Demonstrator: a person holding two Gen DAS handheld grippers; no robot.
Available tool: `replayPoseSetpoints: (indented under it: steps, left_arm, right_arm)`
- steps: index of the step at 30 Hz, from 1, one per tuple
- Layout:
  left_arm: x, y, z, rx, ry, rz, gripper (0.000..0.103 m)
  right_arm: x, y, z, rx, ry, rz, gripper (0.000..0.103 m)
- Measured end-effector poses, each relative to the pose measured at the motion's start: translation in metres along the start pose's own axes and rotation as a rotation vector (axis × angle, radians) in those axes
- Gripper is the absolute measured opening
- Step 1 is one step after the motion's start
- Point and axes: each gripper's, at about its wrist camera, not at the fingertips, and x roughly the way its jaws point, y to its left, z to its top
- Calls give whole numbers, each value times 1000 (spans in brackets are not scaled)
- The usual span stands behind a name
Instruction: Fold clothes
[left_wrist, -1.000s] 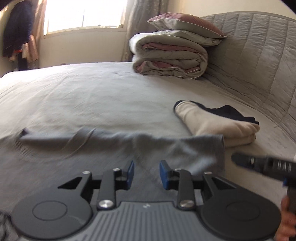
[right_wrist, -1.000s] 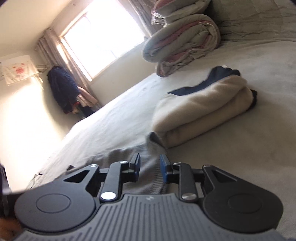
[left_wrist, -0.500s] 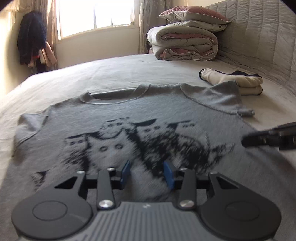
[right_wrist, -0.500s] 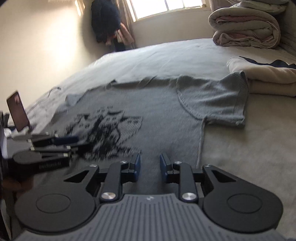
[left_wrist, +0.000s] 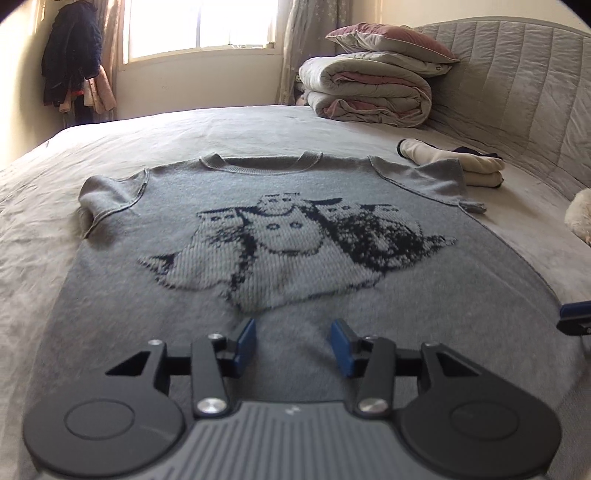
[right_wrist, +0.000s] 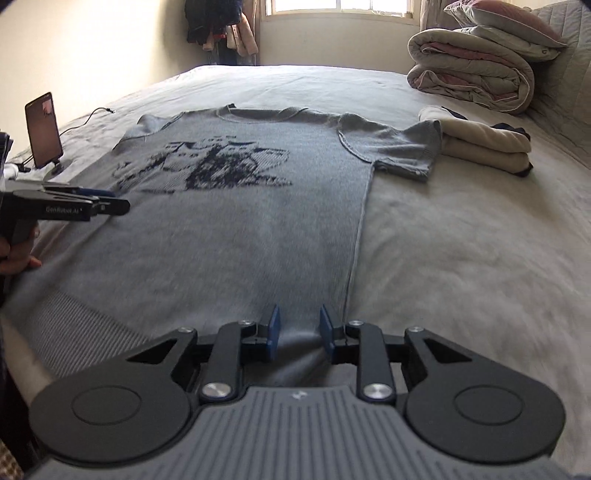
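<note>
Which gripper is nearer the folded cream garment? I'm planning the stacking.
Right. The right gripper is at the sweater's hem on the folded cream garment's side; the left gripper is further off.

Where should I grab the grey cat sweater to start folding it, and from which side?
Take the grey sweater by its short sleeves, probably one gripper per side, coming in from the outer edges. It lies flat and face up, collar far, and both sleeves stick out sideways, giving free edges to pinch. The right sleeve's cuff lies beside the folded cream garment, so pinch low.
</note>
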Motion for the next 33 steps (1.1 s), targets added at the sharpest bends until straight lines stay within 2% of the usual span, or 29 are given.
replayPoseSetpoints:
  steps: [5,8,11,14,17,20,26,33]
  left_arm:
    - [-20,15,-10,36,42,-61,50]
    - [-32,24,-13,66,88,-101,52]
    - [-39,31,-10,94,110,-101,54]
    - [-40,41,-4,91,105,-82,55]
    - [-31,58,4,50,102,-40,65]
    - [-17,82,15,-31,109,16,66]
    - [3,134,39,-208,90,72,66]
    - [30,176,57,-314,64,114,64]
  right_arm:
    - [-17,10,-12,-16,26,-12,29]
    - [-19,11,-11,-13,72,-31,35]
    - [-20,12,-5,-14,97,-44,35]
    - [-18,22,10,-49,84,-49,35]
    - [-8,33,30,-69,67,-26,36]
    - [11,41,54,-60,65,11,36]
    - [58,60,107,-23,61,85,36]
    - [121,97,174,-50,12,185,36]
